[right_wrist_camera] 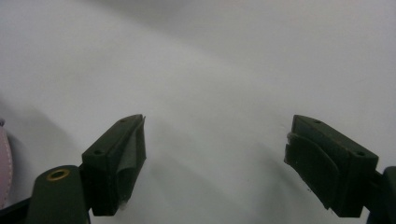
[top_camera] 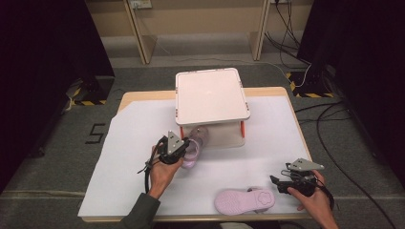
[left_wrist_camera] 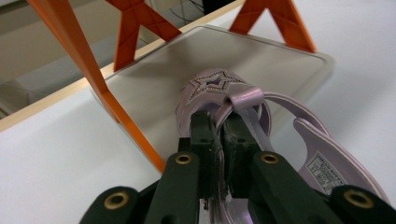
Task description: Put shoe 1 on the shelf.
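Two lilac sandals are in play, and you work at one tabletop [top_camera: 143, 191] under a white sheet, with one two-tier shoe rack [top_camera: 211, 95] on orange legs at its far side. Your left gripper [left_wrist_camera: 219, 135] is clamped on the strap of the first sandal [left_wrist_camera: 219, 88], whose star-decorated toe already reaches onto the rack's lower tray [left_wrist_camera: 261, 60]. Keep the sole low and level, steer clear of the near orange leg [left_wrist_camera: 116, 107], and slide it fully in before letting go. The second sandal [top_camera: 244, 200] lies sole-up at the near edge, just beside your right gripper [right_wrist_camera: 215, 154], whose jaws stand apart and empty over the sheet.
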`<action>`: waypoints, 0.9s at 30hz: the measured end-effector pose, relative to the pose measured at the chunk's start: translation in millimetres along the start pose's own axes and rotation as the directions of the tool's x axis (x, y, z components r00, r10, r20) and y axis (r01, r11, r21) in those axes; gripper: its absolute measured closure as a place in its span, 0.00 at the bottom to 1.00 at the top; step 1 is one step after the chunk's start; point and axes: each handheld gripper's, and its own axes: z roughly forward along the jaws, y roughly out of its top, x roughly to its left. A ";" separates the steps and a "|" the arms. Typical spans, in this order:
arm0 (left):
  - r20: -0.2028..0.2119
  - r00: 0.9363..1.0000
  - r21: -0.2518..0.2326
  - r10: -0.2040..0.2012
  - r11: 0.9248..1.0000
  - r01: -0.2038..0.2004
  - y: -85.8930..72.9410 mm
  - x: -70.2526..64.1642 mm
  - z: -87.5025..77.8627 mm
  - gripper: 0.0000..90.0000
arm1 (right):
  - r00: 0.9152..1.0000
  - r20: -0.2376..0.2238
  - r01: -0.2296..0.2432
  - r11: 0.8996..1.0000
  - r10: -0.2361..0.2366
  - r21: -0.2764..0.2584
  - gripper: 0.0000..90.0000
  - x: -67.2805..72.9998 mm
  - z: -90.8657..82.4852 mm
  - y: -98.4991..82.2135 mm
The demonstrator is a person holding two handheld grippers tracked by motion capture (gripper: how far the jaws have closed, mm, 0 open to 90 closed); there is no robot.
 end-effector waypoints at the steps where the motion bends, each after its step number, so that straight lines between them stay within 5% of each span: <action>1: -0.010 1.000 -0.006 -0.006 1.000 0.006 0.7 0.4 3.5 0.94 | 1.000 0.000 0.000 1.000 0.000 0.000 0.22 -0.1 0.0 0.0; 4: -0.062 0.998 -0.023 -0.022 1.000 0.021 2.1 1.2 16.3 0.94 | 1.000 0.000 0.001 1.000 -0.001 0.000 0.22 0.0 -0.2 0.0; 13: -0.088 0.995 -0.004 -0.036 0.999 0.036 -1.7 1.1 36.8 0.89 | 1.000 0.000 0.004 1.000 -0.004 0.004 0.22 0.5 0.2 -0.1; 16: -0.075 0.995 0.000 -0.070 0.998 0.070 -2.4 1.2 37.3 0.71 | 1.000 -0.001 0.003 1.000 -0.003 0.003 0.22 0.1 0.4 -0.4; 21: -0.070 0.992 -0.027 -0.104 0.994 0.102 5.8 1.0 15.0 0.44 | 1.000 -0.001 0.002 1.000 -0.002 0.002 0.22 0.3 0.4 -0.4; 27: 0.001 0.993 -0.059 -0.115 0.992 0.115 9.8 -4.3 -14.9 0.35 | 1.000 0.001 -0.003 1.000 0.003 0.003 0.22 0.2 0.0 -0.3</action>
